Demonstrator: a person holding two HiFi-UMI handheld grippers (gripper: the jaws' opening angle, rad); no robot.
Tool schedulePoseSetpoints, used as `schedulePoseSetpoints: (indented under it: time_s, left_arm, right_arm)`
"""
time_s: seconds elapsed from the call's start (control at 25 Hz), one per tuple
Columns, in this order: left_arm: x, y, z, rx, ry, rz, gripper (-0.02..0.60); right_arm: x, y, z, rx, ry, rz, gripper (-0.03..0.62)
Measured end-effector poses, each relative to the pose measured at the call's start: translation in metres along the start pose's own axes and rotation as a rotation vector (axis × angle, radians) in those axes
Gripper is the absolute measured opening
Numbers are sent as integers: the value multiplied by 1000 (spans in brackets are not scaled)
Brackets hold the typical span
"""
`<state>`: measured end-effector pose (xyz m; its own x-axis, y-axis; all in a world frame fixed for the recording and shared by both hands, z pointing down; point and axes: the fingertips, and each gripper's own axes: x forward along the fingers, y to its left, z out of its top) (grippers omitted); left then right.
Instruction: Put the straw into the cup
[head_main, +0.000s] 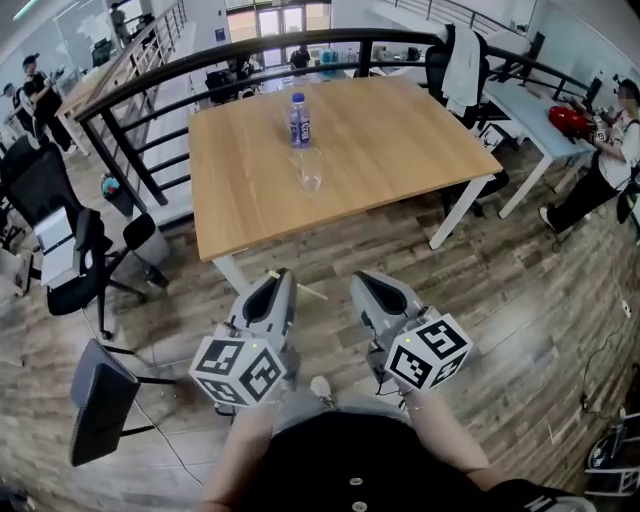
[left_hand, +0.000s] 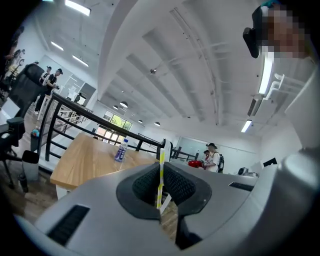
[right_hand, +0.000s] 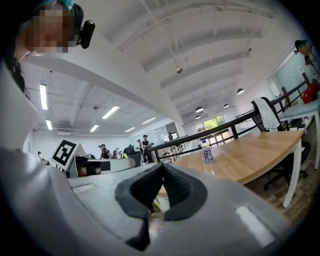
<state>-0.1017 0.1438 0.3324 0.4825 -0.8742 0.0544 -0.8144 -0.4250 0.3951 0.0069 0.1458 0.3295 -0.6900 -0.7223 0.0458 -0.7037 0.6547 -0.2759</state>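
Left gripper (head_main: 285, 276) clamps a yellow-striped straw (left_hand: 161, 176); right gripper (right_hand: 162, 168) is closed, empty. A clear cup (head_main: 311, 170) stands on the wooden table (head_main: 400, 140).

We see an evenly bright interior, lit by ceiling strips (left_hand: 265, 75) and by daylight from the far windows (head_main: 278, 20). Shadows are soft, with only a faint one under the table (head_main: 400, 150) on the floor (head_main: 500, 290). Glare is slight, though the strips themselves burn out to white. All three views are wide-angle. The railing (head_main: 250, 48) bows, and both gripper views darken to black at their corners. There the near bodies of the left gripper (left_hand: 161, 167) and right gripper (right_hand: 162, 167) look soft, while the room behind is sharper. The clear cup (head_main: 311, 168) barely separates from the tabletop.
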Motion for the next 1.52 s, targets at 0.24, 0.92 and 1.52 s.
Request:
schedulePoseSetpoints:
  time_s: [0.24,0.92,1.52]
  left_arm:
    - [22,21,0,-11,33,-22,34]
    - [83,75,4,-78,47,-1,34]
    - [220,144,45,-99,27,55,34]
  right_arm:
    - [24,-15,-1,13,7,-38,-2]
    - [94,-69,-6,27,48,-30,-2]
    - [217,-172,29,27,100,36,-2]
